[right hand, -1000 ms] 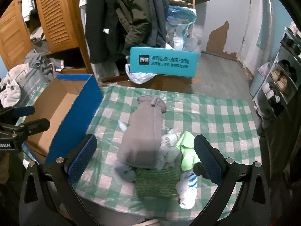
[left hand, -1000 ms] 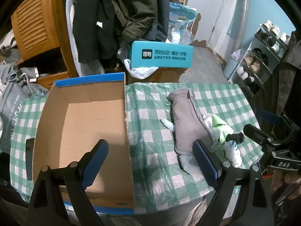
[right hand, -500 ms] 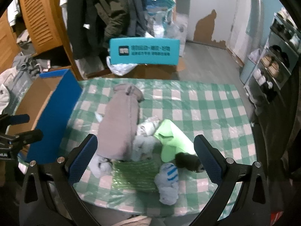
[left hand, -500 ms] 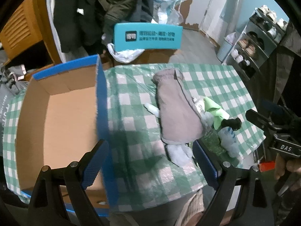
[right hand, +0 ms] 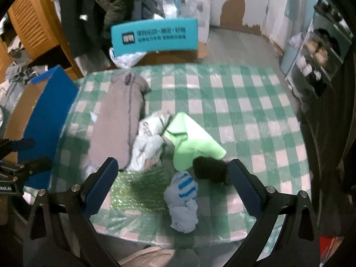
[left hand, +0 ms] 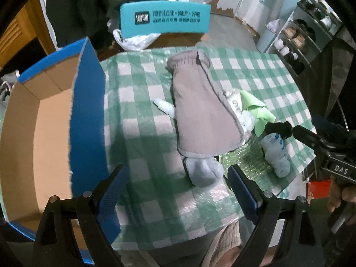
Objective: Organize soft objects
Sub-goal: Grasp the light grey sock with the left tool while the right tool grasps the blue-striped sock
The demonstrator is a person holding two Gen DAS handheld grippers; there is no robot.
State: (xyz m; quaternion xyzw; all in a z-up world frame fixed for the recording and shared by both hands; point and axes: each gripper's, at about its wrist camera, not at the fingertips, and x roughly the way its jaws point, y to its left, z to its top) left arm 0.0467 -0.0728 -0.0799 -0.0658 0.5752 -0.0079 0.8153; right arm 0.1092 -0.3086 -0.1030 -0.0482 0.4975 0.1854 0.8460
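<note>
A pile of soft things lies on the green checked table (left hand: 144, 133): a long grey cloth pouch (left hand: 202, 113) (right hand: 120, 120), a light green cloth (right hand: 191, 140) (left hand: 258, 111), a black sock ball (right hand: 210, 169), a white sock with blue stripes (right hand: 183, 198) (left hand: 276, 151), a green bubble-wrap sheet (right hand: 138, 193) and pale grey socks (right hand: 149, 144) (left hand: 202, 171). An open cardboard box with blue outside (left hand: 86, 111) (right hand: 49, 115) stands at the table's left. My left gripper (left hand: 178, 187) is open over the near edge, before the grey pouch. My right gripper (right hand: 171, 178) is open above the striped sock and bubble wrap.
A teal box with white print (left hand: 164, 20) (right hand: 155, 35) stands beyond the table's far edge over a plastic bag. Dark coats hang behind, with a wooden louvred cabinet (right hand: 33, 22) at left. A shoe rack (left hand: 300, 35) stands at right.
My left gripper has swung right from over the cardboard box to the table in front of the grey pouch. My right gripper has moved right and closer to the pile. Both stay open.
</note>
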